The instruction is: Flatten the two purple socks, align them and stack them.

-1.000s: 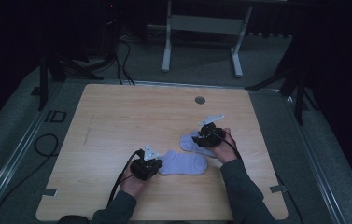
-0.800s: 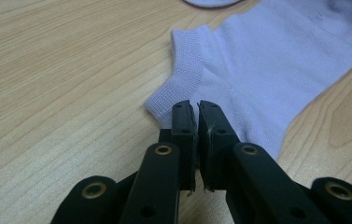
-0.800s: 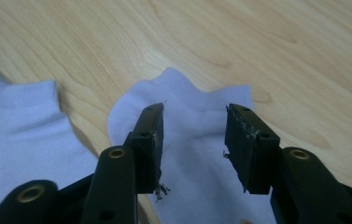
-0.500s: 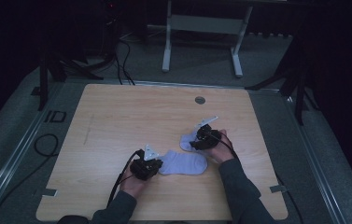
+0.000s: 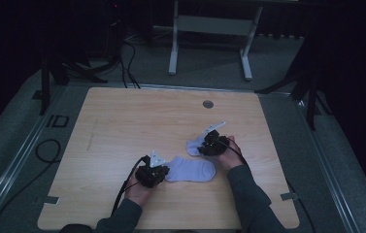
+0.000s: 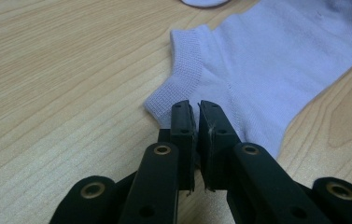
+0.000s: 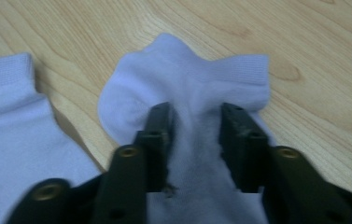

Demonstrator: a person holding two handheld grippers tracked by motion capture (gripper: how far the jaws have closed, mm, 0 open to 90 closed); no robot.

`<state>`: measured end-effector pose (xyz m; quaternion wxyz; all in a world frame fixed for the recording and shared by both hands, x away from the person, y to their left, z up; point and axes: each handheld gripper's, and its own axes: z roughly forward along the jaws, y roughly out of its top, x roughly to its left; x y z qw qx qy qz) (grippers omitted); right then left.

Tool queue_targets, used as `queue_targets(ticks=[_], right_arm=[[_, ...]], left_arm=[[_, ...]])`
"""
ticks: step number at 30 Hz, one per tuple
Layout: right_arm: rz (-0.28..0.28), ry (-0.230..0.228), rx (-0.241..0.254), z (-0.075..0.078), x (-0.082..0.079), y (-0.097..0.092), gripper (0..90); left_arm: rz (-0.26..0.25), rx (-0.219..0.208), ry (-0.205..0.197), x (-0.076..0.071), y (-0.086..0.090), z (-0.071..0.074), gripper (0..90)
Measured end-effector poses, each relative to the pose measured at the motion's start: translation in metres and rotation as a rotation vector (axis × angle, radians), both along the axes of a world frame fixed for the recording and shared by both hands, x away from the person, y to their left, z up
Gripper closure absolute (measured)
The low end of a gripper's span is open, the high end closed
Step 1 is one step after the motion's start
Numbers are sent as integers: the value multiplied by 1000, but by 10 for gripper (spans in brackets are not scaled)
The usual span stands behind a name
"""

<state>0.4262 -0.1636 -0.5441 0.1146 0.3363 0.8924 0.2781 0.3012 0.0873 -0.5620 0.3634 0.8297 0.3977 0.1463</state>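
Observation:
Two pale lilac ankle socks lie on the wooden table (image 5: 122, 126). The nearer sock (image 5: 192, 170) (image 6: 276, 60) is spread flat, and my left gripper (image 5: 152, 174) (image 6: 196, 109) is shut on its edge just below the ribbed cuff. The farther sock (image 5: 194, 147) (image 7: 183, 70) lies under my right gripper (image 5: 213, 144) (image 7: 196, 114). Its jaws are open and straddle the sock's middle, with fabric bunched between them. The heel shows to the left of those jaws and the cuff to the right. The nearer sock's cuff (image 7: 10, 126) appears at the left of the right gripper view.
A round grommet (image 5: 208, 104) sits near the table's far edge. Beyond the table stand a metal frame (image 5: 209, 29) and cables (image 5: 122, 58) on the floor. A cable (image 5: 124, 187) trails from my left gripper toward the front edge.
My right gripper has moved left and slightly nearer, onto the farther sock. The left gripper has stayed at the nearer sock's edge.

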Motion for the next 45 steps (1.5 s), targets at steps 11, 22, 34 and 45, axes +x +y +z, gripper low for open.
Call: queue_targets(ticks=[11,22,34,45], right_arm=[[21,-41,0,8,-7,2,850],[44,-125,126,49,-32,-12,846],[79,-188,265,82,-61,-24,844],[123,-172,233,71,-69,-14,843]], left_arm=[[-2,-5,1,0,0,0,844],[-3,-3,-2,0,0,0,841],[-2,-5,-3,0,0,0,836],[-4,-3,-2,0,0,0,836]])
